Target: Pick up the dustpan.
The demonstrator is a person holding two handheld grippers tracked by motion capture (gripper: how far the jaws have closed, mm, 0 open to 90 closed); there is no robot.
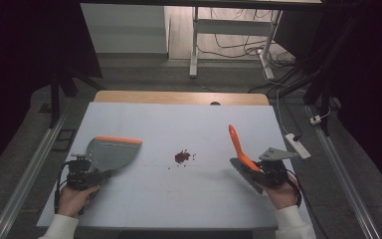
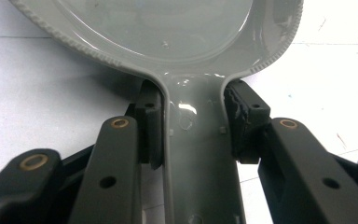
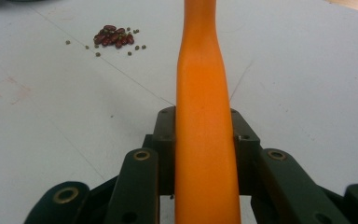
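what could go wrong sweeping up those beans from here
The small pile of dark red beans has loose strays around it; a fast stroke might scatter them further. The right tool holds the orange-handled brush by its smooth handle, so it might twist. The grey dustpan with orange edge sits apart from the pile.

Grey dustpan (image 1: 110, 153) with orange lip sat at table's left; orange-handled brush (image 1: 242, 154) stood tilted at right; red beans (image 1: 182, 157) piled between them.
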